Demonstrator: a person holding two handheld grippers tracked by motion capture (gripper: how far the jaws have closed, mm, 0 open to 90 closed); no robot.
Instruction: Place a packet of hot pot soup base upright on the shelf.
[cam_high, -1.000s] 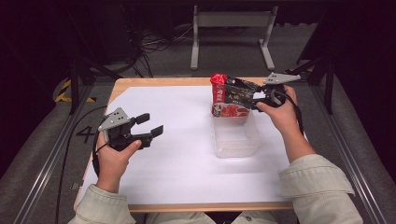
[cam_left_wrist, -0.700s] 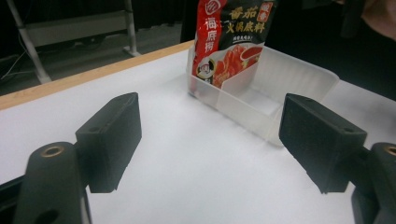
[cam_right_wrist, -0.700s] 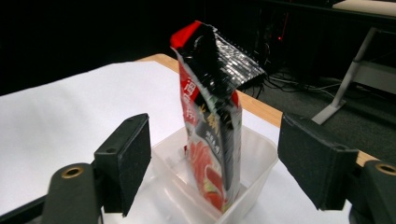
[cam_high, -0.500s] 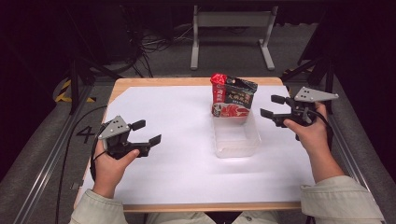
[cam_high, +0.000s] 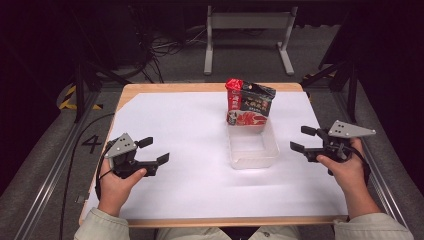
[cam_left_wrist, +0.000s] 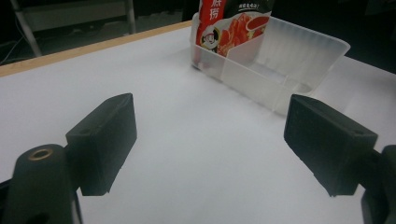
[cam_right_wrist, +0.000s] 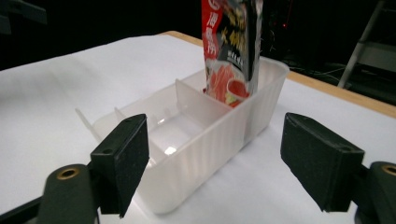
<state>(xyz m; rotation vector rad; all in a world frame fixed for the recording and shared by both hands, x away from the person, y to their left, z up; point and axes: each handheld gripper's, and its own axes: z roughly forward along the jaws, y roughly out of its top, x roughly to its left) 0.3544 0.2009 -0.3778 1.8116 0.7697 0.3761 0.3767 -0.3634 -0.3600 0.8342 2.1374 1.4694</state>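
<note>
1. Currently the red-and-black packet is standing upright in the far compartment of the clear plastic bin, which is sitting right of centre on the white table; the near compartment is lying empty.
2. Meanwhile the left gripper is hovering near the left edge, jaws spread and holding nothing; the right gripper is hanging just right of the bin, jaws likewise parted and empty.
3. Judging by this, the packing step is looking complete and both hands are idling; any next move is calling for a fresh item for the near compartment, or a grip on the bin wall.
</note>
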